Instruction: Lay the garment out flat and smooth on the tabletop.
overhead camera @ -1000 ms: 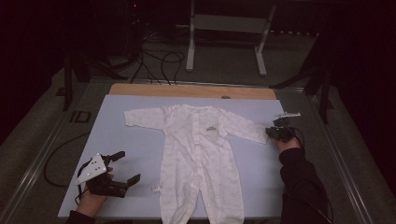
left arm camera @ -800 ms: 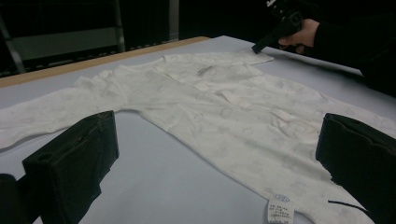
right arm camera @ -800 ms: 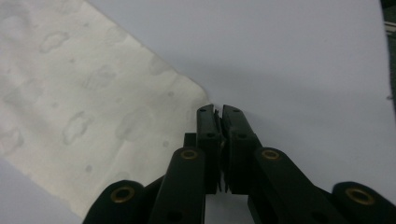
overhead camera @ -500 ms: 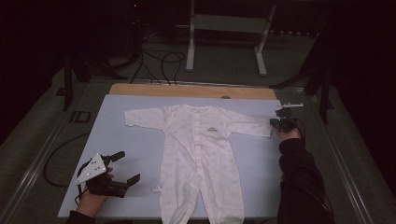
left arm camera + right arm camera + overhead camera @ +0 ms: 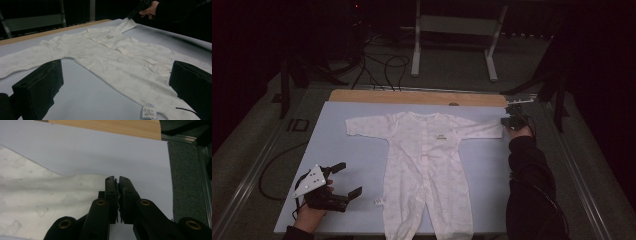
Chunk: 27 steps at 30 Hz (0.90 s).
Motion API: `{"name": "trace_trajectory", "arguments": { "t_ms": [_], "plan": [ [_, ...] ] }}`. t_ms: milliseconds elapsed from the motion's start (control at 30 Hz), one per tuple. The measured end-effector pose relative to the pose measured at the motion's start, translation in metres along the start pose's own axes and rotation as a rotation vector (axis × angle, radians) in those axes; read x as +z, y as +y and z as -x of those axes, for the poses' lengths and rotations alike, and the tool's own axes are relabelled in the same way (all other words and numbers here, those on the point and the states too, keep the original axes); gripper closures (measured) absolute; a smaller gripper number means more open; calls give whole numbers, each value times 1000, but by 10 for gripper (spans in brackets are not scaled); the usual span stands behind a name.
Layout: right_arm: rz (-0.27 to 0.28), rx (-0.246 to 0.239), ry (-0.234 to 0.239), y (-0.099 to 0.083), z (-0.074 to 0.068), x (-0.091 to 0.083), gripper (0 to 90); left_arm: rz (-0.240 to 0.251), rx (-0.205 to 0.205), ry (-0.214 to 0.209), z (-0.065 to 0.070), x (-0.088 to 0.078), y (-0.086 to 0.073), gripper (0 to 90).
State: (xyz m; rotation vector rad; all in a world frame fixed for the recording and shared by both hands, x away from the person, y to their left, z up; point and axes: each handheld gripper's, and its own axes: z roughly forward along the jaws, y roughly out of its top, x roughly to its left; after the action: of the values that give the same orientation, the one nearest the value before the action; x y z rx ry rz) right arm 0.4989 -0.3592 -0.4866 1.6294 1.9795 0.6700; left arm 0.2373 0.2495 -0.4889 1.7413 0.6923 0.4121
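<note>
At upper right of the high view, the right gripper (image 5: 512,119) has its jaws together at the sleeve end of the white romper (image 5: 427,165), spread flat across the bench (image 5: 337,130). At lower left, the left gripper (image 5: 337,182) rests unmoved, jaws wide apart, empty. The right gripper has shifted farther outward than before.

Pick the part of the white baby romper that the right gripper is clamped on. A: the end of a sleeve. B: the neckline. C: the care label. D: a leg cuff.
A: the right gripper has its jaws shut on the sleeve end of the romper near the table's far right corner.
</note>
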Motion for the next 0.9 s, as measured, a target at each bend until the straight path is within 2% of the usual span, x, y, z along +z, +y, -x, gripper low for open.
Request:
{"name": "trace_trajectory", "arguments": {
  "t_ms": [200,300,400,467,533,567,633,733,800,833,900],
  "plan": [
    [-34,25,-17,-5,4,2,810,-5,1,6,0,-1,0,0],
    [-50,52,-26,-11,8,-1,683,-5,2,7,0,0,0,0],
    [-44,71,-21,-15,8,-5,631,-2,2,10,0,-1,0,0],
    [-23,89,-1,-19,9,-9,602,-2,0,12,0,-1,0,0],
    [-23,105,-34,-24,9,-12,574,-2,1,12,0,-1,0,0],
    [-13,130,-30,-27,10,-14,547,-3,1,13,0,-1,0,0],
    [-13,134,-34,-32,12,-15,481,0,3,14,0,-1,0,0],
    [2,138,-6,-37,12,-19,425,2,2,17,1,-2,1,0],
    [27,144,30,-39,9,-23,405,0,6,18,1,-2,1,0],
    [45,125,58,-41,5,-27,364,2,5,18,1,-3,1,0],
    [55,95,83,-43,-1,-30,323,-2,5,18,0,-3,1,0]
  ]
}}
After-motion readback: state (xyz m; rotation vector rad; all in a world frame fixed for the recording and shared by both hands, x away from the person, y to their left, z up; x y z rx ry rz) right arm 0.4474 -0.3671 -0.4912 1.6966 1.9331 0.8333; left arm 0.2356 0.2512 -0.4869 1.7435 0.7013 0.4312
